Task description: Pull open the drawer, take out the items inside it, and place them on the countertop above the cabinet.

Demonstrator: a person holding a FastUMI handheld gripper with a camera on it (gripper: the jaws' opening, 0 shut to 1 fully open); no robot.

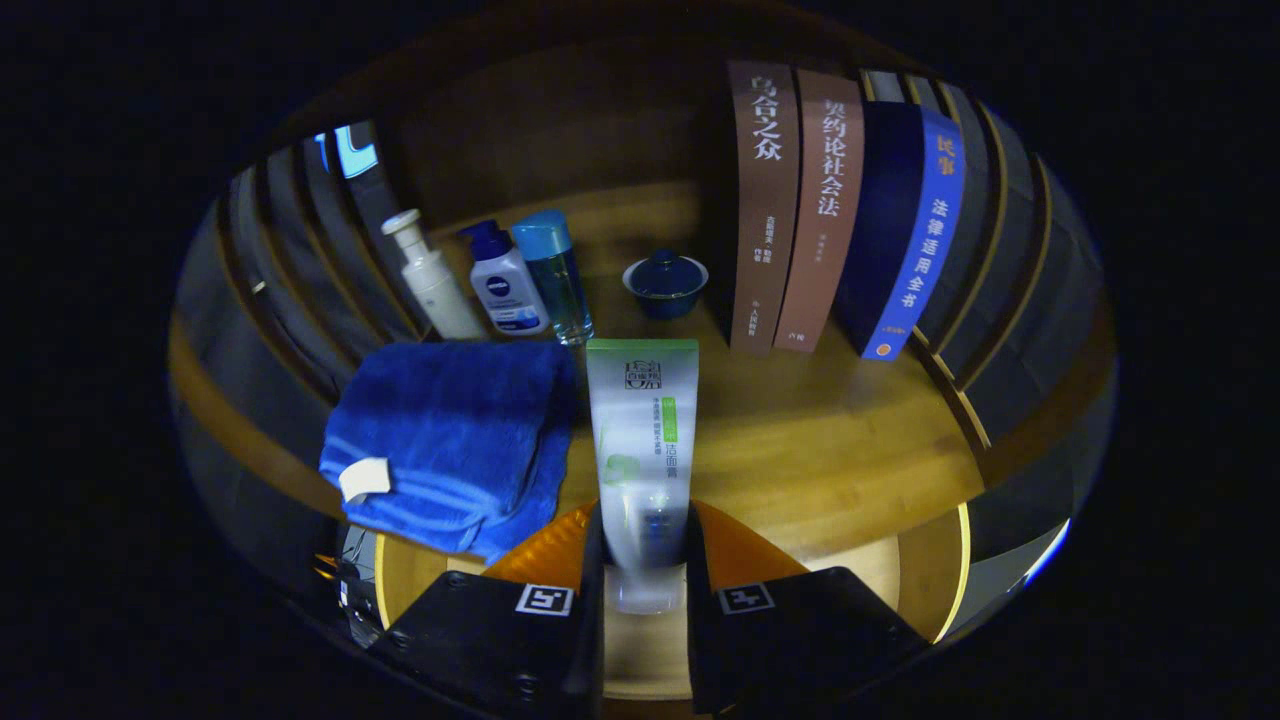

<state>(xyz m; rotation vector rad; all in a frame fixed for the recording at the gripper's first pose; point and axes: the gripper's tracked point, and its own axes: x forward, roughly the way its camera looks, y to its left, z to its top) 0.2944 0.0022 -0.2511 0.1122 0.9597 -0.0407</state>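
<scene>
While the gripper (643, 560) is held over the wooden tabletop (830, 450), a white tube with a green end (642, 440) is pinched between the jaws, both pressed against its lower part, and it is carried pointing straight ahead of them. Just beside the jaws on the left, a folded blue towel (450, 440) is laid on the tabletop. Beyond the jaws, a white pump bottle (432, 278), a small blue-capped bottle (503, 282) and a clear blue bottle (553, 278) are grouped, with a dark lidded cup (665, 283) near them. Upright books (840, 210) are lined up beyond the jaws to the right.
</scene>
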